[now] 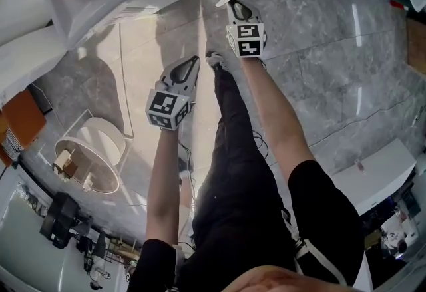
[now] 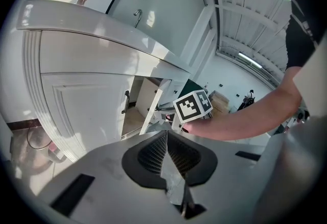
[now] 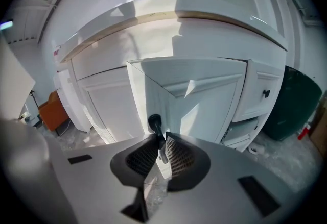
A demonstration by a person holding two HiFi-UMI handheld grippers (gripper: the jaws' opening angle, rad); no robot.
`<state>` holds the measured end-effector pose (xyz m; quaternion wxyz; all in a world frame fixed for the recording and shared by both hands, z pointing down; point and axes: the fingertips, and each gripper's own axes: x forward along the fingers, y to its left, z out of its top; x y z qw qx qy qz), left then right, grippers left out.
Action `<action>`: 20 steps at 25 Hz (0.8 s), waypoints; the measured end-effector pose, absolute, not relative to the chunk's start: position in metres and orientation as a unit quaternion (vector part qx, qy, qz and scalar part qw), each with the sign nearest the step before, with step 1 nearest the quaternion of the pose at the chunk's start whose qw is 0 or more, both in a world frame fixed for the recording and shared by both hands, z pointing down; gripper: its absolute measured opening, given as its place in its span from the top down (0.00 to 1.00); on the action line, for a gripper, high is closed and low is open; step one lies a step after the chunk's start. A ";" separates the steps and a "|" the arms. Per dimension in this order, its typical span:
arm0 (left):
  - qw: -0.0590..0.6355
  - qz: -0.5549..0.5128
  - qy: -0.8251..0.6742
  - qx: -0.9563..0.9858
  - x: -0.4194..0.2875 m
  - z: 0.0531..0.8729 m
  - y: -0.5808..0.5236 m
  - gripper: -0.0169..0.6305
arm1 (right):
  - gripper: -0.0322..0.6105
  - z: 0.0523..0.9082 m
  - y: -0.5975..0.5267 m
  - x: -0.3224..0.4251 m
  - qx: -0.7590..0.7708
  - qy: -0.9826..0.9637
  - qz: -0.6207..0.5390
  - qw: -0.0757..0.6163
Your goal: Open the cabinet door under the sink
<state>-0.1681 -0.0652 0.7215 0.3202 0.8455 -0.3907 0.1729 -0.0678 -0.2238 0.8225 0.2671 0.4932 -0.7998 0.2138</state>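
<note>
The white sink cabinet [image 3: 102, 90] under its curved white counter [image 3: 179, 7] is the fixed mass. Its white panelled door [image 3: 204, 110] stands partly swung out, just ahead of the person. The door is likely stiff, light on its hinges and slick with paint, so the short dark handle [image 3: 154, 124] at its free edge is the place to hold. The right tongs [image 3: 162, 145] are clamped on that handle. The left tongs [image 2: 166, 141] are pressed together on nothing. Under the sink I count two doors, the second white door [image 2: 82, 110] closed, two handles and two tongs.
</note>
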 end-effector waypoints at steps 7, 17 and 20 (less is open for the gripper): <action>0.307 0.173 -0.398 0.847 -0.151 0.722 -0.025 0.95 | 0.80 0.821 -0.200 -0.032 0.503 -0.799 0.210 0.255; 0.332 0.176 -0.390 0.840 -0.111 0.734 0.036 0.95 | 0.80 0.822 -0.172 0.043 0.509 -0.787 0.215 0.275; 0.332 0.173 -0.389 0.841 -0.095 0.731 0.027 0.95 | 0.80 0.825 -0.167 0.066 0.503 -0.786 0.223 0.282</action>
